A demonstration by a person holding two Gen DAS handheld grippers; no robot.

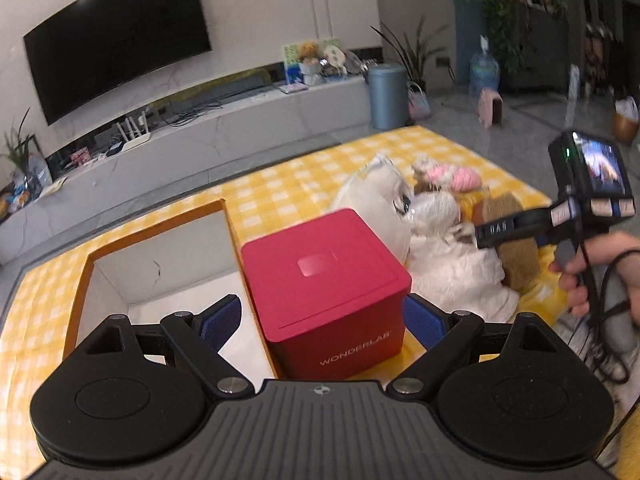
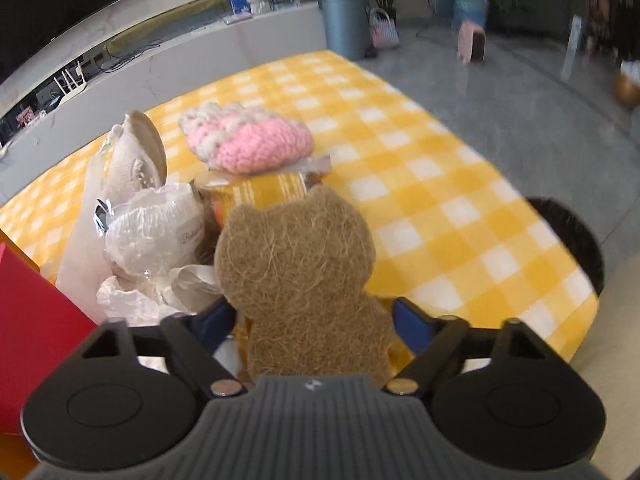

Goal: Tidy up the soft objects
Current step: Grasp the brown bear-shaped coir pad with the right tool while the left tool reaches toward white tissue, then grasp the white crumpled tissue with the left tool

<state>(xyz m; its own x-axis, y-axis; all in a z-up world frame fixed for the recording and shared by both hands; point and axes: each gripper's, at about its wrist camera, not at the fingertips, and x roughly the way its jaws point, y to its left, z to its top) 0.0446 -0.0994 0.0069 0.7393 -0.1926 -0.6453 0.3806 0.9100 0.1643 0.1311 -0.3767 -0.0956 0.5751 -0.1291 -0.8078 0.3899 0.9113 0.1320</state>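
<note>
A red cube box marked WONDERLAB (image 1: 326,288) sits between the open fingers of my left gripper (image 1: 322,320); the pads stand apart from its sides. Left of it is an open orange-rimmed storage box (image 1: 160,264). A heap of soft things lies on the yellow checked cloth: white plastic-wrapped items (image 2: 156,232), a pink and white crocheted piece (image 2: 248,140), a brown bear-shaped fibre pad (image 2: 300,272). My right gripper (image 2: 312,320) is open with its fingers on either side of the bear pad. It also shows in the left wrist view (image 1: 492,232), reaching into the heap.
The table under the checked cloth (image 2: 440,184) ends at the right above grey floor. A TV bench (image 1: 200,140) with a blue bin (image 1: 386,96) stands behind. The red box corner (image 2: 32,320) shows at the left of the right wrist view.
</note>
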